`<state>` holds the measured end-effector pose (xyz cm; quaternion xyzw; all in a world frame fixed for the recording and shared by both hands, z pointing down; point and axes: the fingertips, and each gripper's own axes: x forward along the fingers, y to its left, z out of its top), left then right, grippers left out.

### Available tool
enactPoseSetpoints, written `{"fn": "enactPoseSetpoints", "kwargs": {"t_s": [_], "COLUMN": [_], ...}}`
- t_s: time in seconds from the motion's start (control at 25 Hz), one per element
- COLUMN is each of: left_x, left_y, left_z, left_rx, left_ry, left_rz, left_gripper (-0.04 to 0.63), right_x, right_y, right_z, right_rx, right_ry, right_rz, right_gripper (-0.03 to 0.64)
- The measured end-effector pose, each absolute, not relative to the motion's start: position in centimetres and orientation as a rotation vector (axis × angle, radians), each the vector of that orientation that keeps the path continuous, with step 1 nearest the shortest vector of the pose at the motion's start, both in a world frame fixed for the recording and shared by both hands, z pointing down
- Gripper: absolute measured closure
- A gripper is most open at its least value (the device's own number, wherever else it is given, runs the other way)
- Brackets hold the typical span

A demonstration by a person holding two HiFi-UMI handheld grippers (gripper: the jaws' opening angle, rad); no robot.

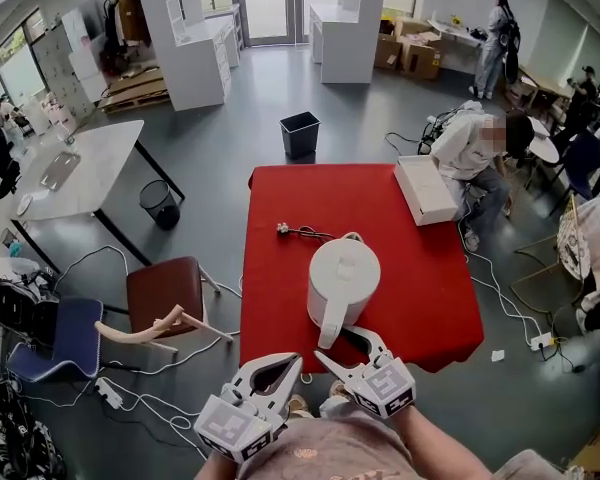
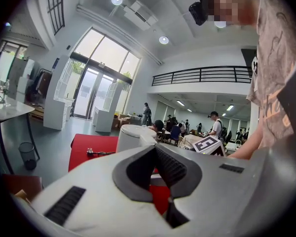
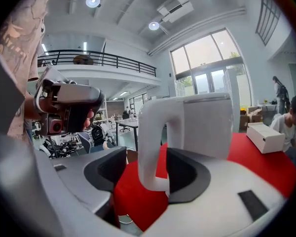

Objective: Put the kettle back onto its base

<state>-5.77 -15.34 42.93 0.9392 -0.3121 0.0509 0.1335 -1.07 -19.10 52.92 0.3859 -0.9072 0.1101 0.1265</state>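
The white kettle (image 1: 342, 278) stands with its lid shut at the middle of the red table (image 1: 280, 298), so its contents are hidden. At lower centre the right gripper (image 1: 337, 343) gapes wide, with the kettle's handle (image 3: 155, 147) between its jaws. The left gripper (image 1: 296, 360), lower left of it, is closed and empty. A white box (image 1: 425, 190) lies at the table's upper right.

- The left gripper (image 1: 294, 361) is held low at six o'clock, jaws closed together.
- The right gripper (image 1: 334, 343) is pointed toward eleven o'clock, jaws spread wide.
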Motion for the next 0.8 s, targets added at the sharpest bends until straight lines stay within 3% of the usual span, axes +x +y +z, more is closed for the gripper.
{"fn": "enactPoseSetpoints", "kwargs": {"t_s": [0.36, 0.8], "left_x": [-4.7, -3.1], "left_y": [-14.1, -13.0], "left_z": [42.8, 42.1], "left_rx": [2.786, 2.819], "left_ry": [-0.755, -0.691], "left_rz": [0.110, 0.077], "left_gripper": [0.594, 0.594], "right_x": [1.3, 2.0], "right_y": [-15.7, -12.3], "right_z": [50.8, 45.1], "right_rx": [1.241, 1.350], "right_ry": [-2.633, -2.757], "right_rz": [0.326, 0.232], "right_gripper": [0.378, 0.600]}}
